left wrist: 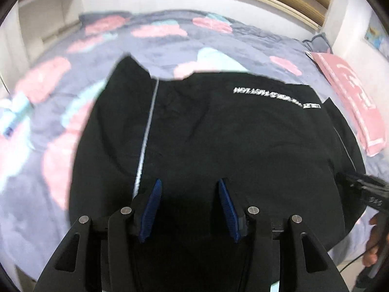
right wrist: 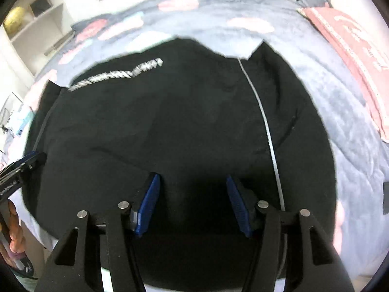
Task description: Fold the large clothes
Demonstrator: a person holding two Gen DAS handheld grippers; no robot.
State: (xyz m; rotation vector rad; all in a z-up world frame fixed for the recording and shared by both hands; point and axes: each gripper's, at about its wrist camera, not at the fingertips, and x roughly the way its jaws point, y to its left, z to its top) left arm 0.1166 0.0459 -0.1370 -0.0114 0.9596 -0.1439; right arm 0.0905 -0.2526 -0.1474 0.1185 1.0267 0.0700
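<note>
Both tools, left tool (left wrist: 188, 209) and right tool (right wrist: 193, 205), hung apart and empty over the black garment (left wrist: 206, 133), partly folded on the bed (left wrist: 60, 77); its 6 o'clock half remained unfolded.

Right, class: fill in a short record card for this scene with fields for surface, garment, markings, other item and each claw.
surface: bed with a grey quilt patterned in pink and pale blue
garment: black garment spread flat on the quilt
markings: white lettering and a thin white stripe
other item: pink cloth lying beside the garment
left claw: open, nothing between its pads, above the garment
right claw: open, nothing held, above the garment
</note>
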